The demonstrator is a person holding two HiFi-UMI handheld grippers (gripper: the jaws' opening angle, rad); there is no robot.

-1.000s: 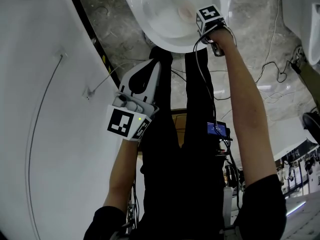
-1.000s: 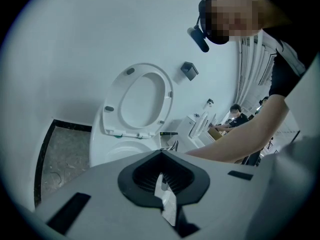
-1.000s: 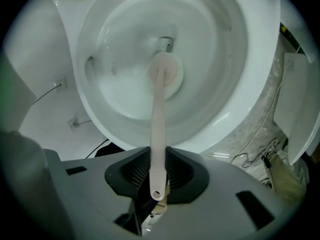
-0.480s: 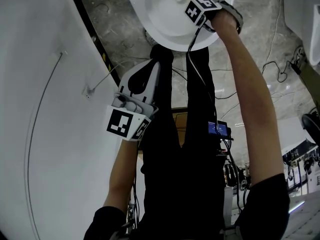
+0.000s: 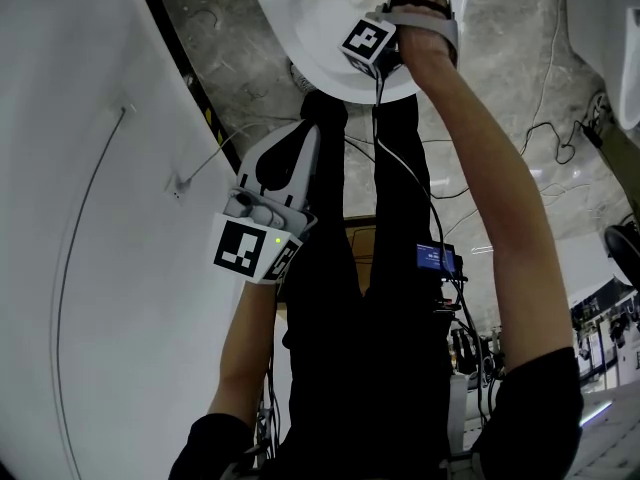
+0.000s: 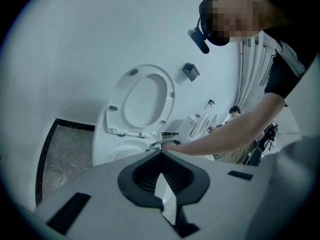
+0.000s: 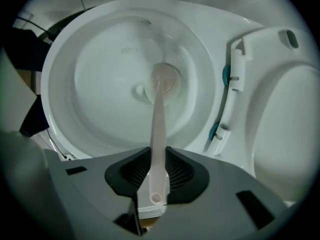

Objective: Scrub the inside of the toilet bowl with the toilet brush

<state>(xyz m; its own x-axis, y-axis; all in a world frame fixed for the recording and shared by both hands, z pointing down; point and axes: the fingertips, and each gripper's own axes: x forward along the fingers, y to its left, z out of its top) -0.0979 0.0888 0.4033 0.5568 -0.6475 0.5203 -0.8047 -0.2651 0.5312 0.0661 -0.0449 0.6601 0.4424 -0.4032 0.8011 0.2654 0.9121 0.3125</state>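
Note:
The white toilet bowl (image 5: 330, 68) is at the top of the head view, and its inside (image 7: 100, 84) fills the right gripper view. A pale toilet brush runs from my right gripper (image 7: 159, 153) down into the bowl. Its handle (image 7: 158, 129) is clamped between the jaws and its round head (image 7: 165, 81) rests low in the bowl. The right gripper (image 5: 372, 40) hangs over the bowl's near rim. My left gripper (image 5: 298, 153) is held well back by my legs, jaws shut and holding nothing; in its own view the left gripper (image 6: 161, 155) points towards the toilet (image 6: 120, 151).
The seat and lid (image 7: 282, 99) stand raised behind the bowl; the same seat and lid (image 6: 144, 100) show in the left gripper view. A white curved wall (image 5: 90, 218) runs along the left. Cables (image 5: 545, 128) trail over the marble floor. Another white fixture (image 5: 622, 38) sits at the right edge.
My right gripper has swung left and farther over the bowl, sweeping the brush inside it. The left gripper has stayed put.

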